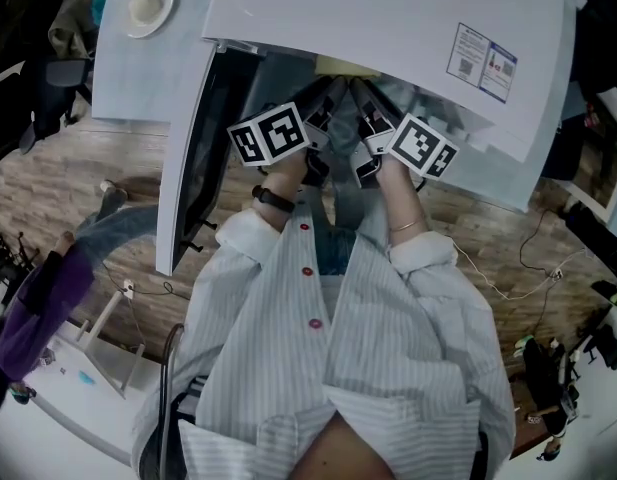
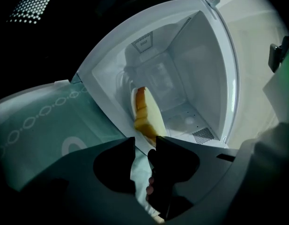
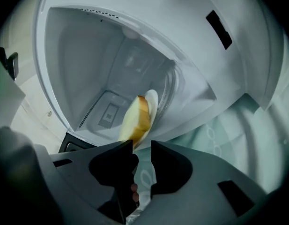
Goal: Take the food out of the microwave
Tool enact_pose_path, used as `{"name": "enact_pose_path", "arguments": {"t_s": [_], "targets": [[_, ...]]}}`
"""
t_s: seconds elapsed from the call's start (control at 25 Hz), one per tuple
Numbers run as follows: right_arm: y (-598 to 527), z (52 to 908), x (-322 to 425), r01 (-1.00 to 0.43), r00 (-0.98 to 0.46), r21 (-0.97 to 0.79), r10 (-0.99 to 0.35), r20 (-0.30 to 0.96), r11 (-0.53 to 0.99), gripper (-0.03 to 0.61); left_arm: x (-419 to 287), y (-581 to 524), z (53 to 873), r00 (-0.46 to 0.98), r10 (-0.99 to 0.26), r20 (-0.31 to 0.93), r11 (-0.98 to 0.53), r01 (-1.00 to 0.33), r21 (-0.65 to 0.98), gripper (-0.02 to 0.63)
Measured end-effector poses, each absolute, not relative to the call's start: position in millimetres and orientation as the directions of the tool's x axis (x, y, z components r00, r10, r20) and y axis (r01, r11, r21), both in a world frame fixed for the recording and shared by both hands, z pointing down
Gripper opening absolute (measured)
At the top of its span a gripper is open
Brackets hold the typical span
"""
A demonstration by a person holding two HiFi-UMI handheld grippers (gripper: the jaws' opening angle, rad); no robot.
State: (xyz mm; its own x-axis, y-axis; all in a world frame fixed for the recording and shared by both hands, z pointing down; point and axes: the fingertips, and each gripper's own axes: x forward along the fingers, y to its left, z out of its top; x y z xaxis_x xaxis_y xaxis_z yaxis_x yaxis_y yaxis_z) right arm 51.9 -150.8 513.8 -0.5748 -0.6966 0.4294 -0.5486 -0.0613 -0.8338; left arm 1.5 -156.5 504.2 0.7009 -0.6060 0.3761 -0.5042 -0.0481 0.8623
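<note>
A slice of yellow bread (image 2: 145, 114) lies on a white plate (image 2: 133, 101) inside the white microwave (image 1: 388, 18), whose door (image 1: 188, 158) hangs open on the left. Both gripper views are rolled, so the plate shows edge-on. My left gripper (image 2: 143, 144) is open, and the plate's near rim comes right up to the mouth of its jaws. My right gripper (image 3: 142, 146) is also open. The bread (image 3: 135, 121) and plate (image 3: 153, 100) end just at its jaw tips. In the head view both grippers, left (image 1: 326, 93) and right (image 1: 363, 93), reach side by side into the cavity.
A pale green patterned surface (image 2: 36, 125) lies below the microwave opening. A small saucer (image 1: 148, 6) sits on the white top at the far left. Another person in purple (image 1: 38, 298) stands to the left. Cables (image 1: 533, 268) trail over the wooden floor.
</note>
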Motion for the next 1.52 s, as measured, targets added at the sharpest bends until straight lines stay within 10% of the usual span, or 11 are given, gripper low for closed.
{"name": "enact_pose_path", "arguments": {"t_s": [1.4, 1.52], "targets": [[-156, 515, 47, -0.314, -0.604, -0.930, -0.717, 0.349, -0.188, 0.043, 7, -170, 509, 0.706, -0.619, 0.344, 0.049, -0.402, 0.914, 0.130], [-157, 514, 47, -0.317, -0.607, -0.932, -0.717, 0.343, -0.177, 0.043, 9, -168, 508, 0.708, -0.615, 0.347, 0.046, -0.407, 0.912, 0.059]]}}
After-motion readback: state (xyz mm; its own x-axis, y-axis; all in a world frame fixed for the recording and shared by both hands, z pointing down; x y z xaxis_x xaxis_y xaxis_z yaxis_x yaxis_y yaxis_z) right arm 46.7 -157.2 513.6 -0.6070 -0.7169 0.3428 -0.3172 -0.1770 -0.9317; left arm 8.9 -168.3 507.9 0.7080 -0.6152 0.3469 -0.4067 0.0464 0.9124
